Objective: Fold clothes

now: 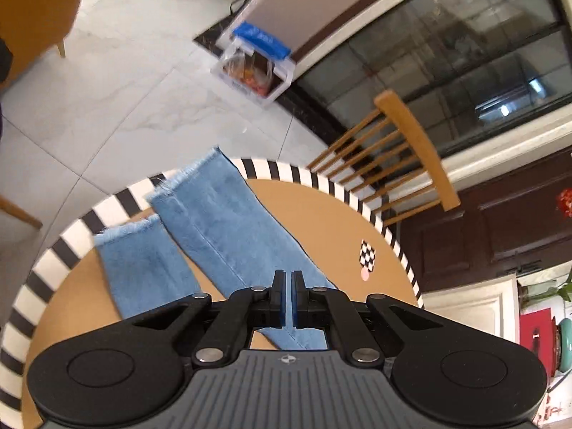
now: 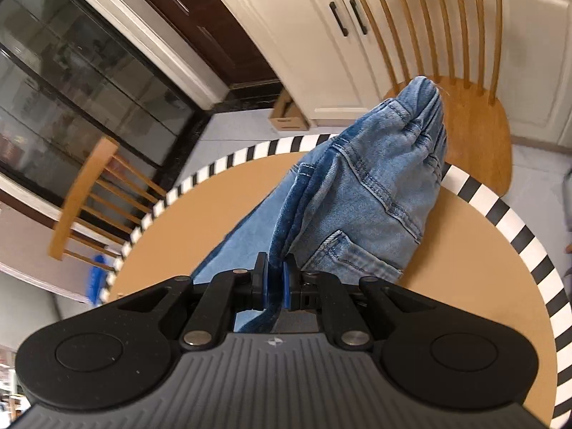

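Denim jeans point(image 1: 214, 221) lie on the round table point(image 2: 500, 271). Right hand-held gripper point(image 2: 275, 282) pinches the raised waist fold; left hand-held gripper point(image 1: 286, 296), nearly closed, hovers over a leg. Likely next: carrying the waist toward the hems.

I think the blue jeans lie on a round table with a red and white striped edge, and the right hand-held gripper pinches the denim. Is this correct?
Not fully. The edge of the table is striped black and white, not red and white; the right wrist view shows it clearly. The rest holds: the jeans lie on the round table and the right hand-held gripper pinches the denim.
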`<move>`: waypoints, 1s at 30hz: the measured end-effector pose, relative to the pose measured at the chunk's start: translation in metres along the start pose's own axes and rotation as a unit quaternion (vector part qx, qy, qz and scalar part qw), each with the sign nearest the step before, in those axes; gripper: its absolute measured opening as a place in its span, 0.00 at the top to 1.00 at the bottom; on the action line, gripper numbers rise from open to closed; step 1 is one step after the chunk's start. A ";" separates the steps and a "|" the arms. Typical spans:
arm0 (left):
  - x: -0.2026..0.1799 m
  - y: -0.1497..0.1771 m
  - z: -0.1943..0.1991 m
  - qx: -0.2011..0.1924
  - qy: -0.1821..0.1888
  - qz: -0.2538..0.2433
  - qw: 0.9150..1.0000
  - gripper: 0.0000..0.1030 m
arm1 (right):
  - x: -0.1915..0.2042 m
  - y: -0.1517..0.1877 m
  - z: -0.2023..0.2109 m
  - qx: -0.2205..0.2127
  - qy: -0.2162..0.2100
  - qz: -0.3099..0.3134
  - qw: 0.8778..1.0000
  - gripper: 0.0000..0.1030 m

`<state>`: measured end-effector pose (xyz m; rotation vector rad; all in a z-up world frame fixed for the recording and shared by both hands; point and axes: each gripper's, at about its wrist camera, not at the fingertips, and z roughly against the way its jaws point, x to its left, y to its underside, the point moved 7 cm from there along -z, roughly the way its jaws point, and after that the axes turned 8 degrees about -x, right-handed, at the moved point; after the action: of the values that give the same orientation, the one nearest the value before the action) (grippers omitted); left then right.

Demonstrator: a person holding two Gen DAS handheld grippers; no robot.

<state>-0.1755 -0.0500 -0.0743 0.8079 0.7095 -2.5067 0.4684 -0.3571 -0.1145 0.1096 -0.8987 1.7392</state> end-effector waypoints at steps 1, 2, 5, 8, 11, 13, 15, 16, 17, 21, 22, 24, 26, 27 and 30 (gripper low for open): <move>0.001 0.005 -0.008 0.028 0.003 -0.001 1.000 0.97 | 0.004 0.002 -0.003 0.001 0.007 0.004 1.000 0.92; 0.003 0.010 -0.015 0.058 0.006 -0.003 0.998 0.97 | 0.007 0.005 -0.005 0.001 0.008 0.008 1.000 0.92; 0.014 0.034 -0.036 0.154 0.000 -0.011 0.988 0.96 | 0.007 0.010 -0.009 0.003 0.009 -0.006 1.000 0.92; 0.025 0.055 -0.056 0.221 -0.028 -0.027 0.975 0.89 | -0.001 0.013 -0.012 0.005 0.010 -0.015 1.000 0.92; 0.025 0.067 -0.071 0.252 -0.049 -0.037 0.966 0.75 | -0.012 0.016 -0.016 0.010 0.015 -0.024 1.000 0.92; 0.021 0.070 -0.076 0.258 -0.064 -0.040 0.963 0.66 | -0.019 0.018 -0.018 0.012 0.014 -0.033 0.999 0.92; 0.012 0.072 -0.081 0.258 -0.076 -0.047 0.962 0.61 | -0.025 0.020 -0.018 0.012 0.009 -0.037 0.999 0.92; 0.009 0.072 -0.083 0.256 -0.087 -0.052 0.961 0.59 | -0.027 0.021 -0.018 0.012 0.005 -0.038 0.999 0.92; 0.005 0.073 -0.084 0.250 -0.098 -0.054 0.962 0.58 | -0.029 0.021 -0.018 0.013 0.002 -0.039 0.999 0.92; -0.003 0.077 -0.092 0.243 -0.146 -0.041 0.958 0.51 | -0.035 0.022 -0.012 0.015 -0.014 -0.037 0.999 0.92; -0.005 0.078 -0.094 0.242 -0.157 -0.040 0.957 0.48 | -0.036 0.022 -0.010 0.015 -0.018 -0.036 0.999 0.92; -0.007 0.080 -0.098 0.237 -0.177 -0.036 0.954 0.46 | -0.040 0.021 -0.007 0.016 -0.026 -0.037 0.999 0.92; -0.009 0.083 -0.103 0.237 -0.201 -0.031 0.950 0.42 | -0.046 0.021 -0.003 0.016 -0.035 -0.042 0.998 0.92; -0.008 0.085 -0.105 0.241 -0.215 -0.028 0.946 0.36 | -0.049 0.022 -0.001 0.016 -0.040 -0.044 0.998 0.92; -0.007 0.089 -0.111 0.246 -0.253 -0.022 0.935 0.32 | -0.057 0.023 0.003 0.015 -0.049 -0.047 0.998 0.91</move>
<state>-0.0781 -0.0546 -0.1781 0.2515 -0.0820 -2.7953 0.4694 -0.4059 -0.1518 0.2540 -0.9244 1.6709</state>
